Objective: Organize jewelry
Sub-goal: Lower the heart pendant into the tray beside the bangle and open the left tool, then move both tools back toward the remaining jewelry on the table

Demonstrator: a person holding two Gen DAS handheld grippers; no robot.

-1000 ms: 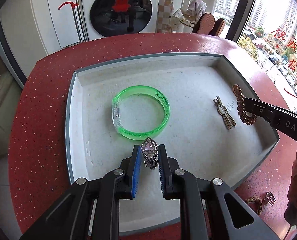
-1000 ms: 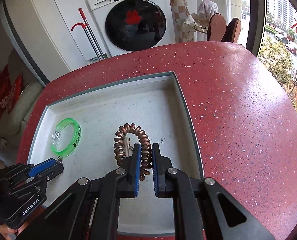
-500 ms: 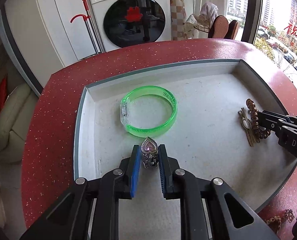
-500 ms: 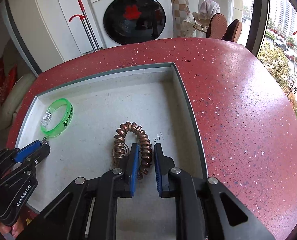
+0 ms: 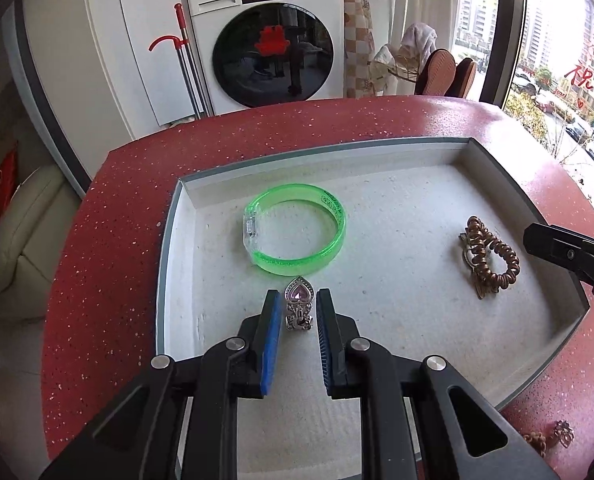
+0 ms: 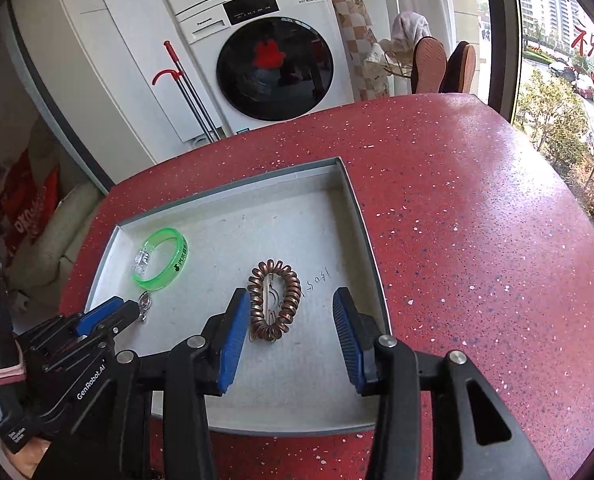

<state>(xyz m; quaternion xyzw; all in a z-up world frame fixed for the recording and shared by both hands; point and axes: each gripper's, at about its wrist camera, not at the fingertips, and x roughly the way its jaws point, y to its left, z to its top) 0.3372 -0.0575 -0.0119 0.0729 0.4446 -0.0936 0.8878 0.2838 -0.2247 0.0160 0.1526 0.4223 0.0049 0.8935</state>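
A grey tray (image 5: 169, 248) (image 6: 369, 240) sits on the red table. In it lie a green bangle (image 5: 297, 236) (image 6: 161, 260), a copper coil hair tie (image 5: 493, 256) (image 6: 276, 304) on top of a metal hair clip, and a silver heart pendant (image 5: 299, 306) (image 6: 144, 306). My left gripper (image 5: 297, 308) (image 6: 131, 312) has opened slightly; the pendant rests on the tray floor between its pads, with small gaps on both sides. My right gripper (image 6: 287, 316) (image 5: 553, 240) is wide open just behind the coil tie, which lies free on the tray.
More small jewelry pieces (image 5: 553, 438) lie on the red table (image 6: 477, 240) outside the tray's near right corner. A washing machine (image 5: 273, 40) and cupboards stand beyond the table's far edge.
My right gripper opened and let go of the coil tie, which now lies on the hair clip in the tray. My left gripper lowered the pendant to the tray and parted its pads.
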